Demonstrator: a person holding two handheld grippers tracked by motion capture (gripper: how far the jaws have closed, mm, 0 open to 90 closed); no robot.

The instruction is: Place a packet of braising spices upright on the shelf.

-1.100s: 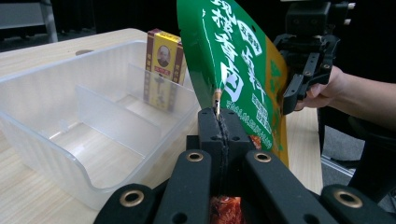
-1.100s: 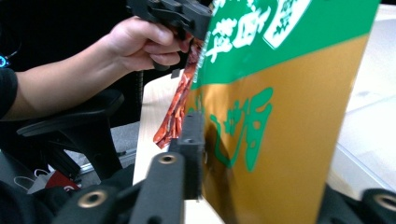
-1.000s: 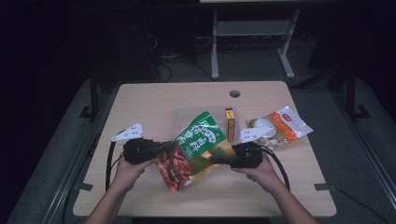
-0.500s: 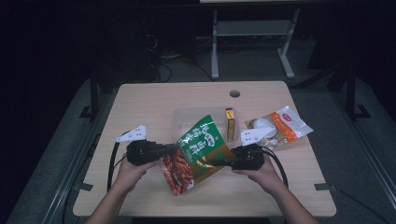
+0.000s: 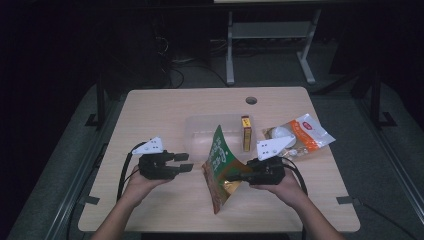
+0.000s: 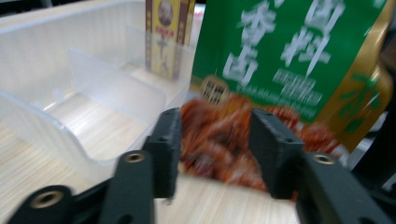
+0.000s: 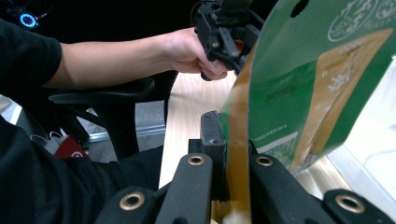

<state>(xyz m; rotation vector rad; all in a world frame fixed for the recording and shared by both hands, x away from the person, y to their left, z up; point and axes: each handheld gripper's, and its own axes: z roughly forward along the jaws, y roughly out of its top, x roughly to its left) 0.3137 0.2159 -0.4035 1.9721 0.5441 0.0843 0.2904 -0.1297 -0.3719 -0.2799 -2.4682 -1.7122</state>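
Your right gripper (image 5: 242, 176) is clamped on the side edge of the pouch (image 5: 220, 167), holding it upright on its lower corner over the table (image 5: 160, 110), just in front of the clear bin (image 5: 200, 131). Your left gripper (image 5: 186, 162) has just been opening; its jaws stand half apart, off the pouch, with bare wood between. A yellow box (image 5: 246, 132) leans in the bin, a snack bag (image 5: 300, 135) lies right. Both hands sit level, facing inward.
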